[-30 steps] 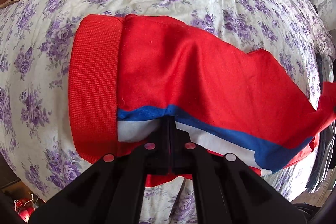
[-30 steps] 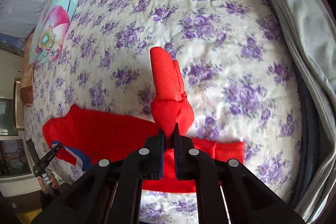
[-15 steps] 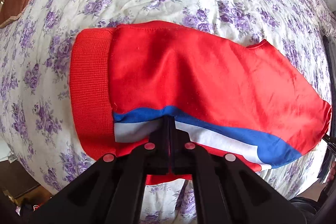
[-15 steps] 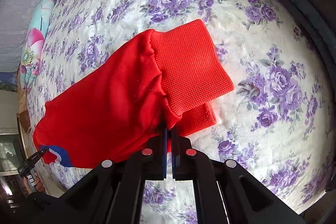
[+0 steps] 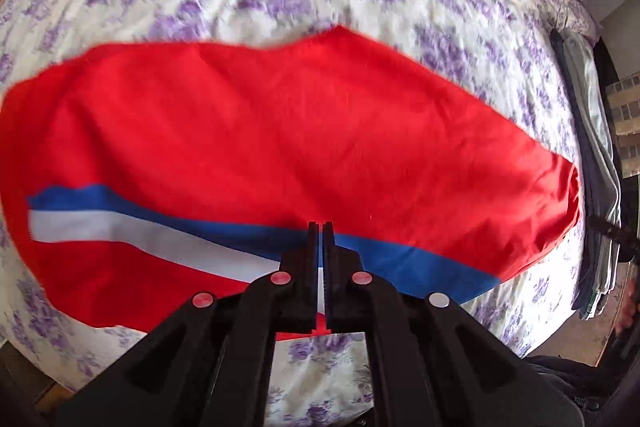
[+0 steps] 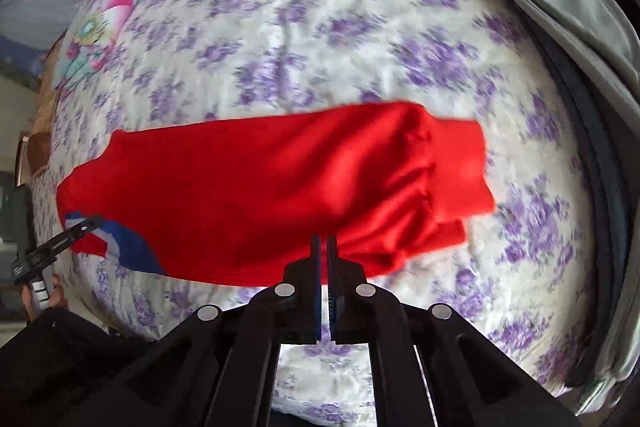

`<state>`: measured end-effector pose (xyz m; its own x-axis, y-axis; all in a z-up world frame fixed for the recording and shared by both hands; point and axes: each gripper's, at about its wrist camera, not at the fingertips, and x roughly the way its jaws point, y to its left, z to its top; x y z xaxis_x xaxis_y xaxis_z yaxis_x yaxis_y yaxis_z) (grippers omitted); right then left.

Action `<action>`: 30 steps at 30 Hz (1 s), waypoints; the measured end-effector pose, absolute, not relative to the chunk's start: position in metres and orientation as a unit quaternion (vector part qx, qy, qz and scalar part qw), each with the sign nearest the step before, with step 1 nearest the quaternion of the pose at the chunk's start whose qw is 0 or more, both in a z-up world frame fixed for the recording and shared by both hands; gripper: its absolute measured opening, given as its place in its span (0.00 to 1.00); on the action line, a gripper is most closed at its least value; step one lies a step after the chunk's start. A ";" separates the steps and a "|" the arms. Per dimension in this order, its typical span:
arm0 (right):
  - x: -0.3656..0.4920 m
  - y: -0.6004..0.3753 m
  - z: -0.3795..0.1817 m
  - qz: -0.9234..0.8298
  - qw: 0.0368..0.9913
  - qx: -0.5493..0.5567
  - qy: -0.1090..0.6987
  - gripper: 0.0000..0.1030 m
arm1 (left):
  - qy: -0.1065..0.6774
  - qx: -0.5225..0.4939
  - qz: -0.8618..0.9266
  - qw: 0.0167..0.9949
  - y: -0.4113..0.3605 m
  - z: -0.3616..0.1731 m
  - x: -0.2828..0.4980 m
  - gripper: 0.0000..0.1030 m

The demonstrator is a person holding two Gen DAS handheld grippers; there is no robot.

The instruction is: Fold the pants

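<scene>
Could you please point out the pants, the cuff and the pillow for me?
pants (image 5: 280,131): left wrist view, plain red cloth.
cuff (image 6: 460,163): right wrist view, ribbed band.
pillow (image 6: 108,11): right wrist view, pink flower print.

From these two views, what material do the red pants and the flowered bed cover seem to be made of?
The red pants look like a soft knit, perhaps jersey or fleece: matte, draping in gentle folds, with sewn blue and white stripes. Their cuffs seem a thicker band, likely ribbed, though blur hides the texture. The bed cover looks like printed cotton, matte and puckered, maybe quilted.
</scene>
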<state>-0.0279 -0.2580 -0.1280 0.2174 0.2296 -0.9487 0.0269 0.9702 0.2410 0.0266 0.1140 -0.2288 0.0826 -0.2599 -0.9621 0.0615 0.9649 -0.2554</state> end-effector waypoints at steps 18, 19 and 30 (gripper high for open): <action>0.141 0.016 -0.205 0.379 0.668 -0.187 0.613 0.13 | 0.671 -0.106 -0.105 0.726 0.125 -0.246 0.008 0.02; 0.140 0.014 -0.204 0.383 0.671 -0.177 0.610 0.05 | 0.671 -0.111 -0.104 0.726 0.127 -0.246 0.008 0.02; 0.153 0.014 -0.216 0.326 0.701 -0.162 0.613 0.06 | 0.673 -0.084 -0.086 0.730 0.140 -0.242 0.016 0.01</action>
<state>0.1529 0.0141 -0.2160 0.0356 0.2591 -0.9652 -0.6560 0.7347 0.1730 0.0165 0.1404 -0.2415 0.0792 -0.2388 -0.9678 0.0133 0.9710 -0.2385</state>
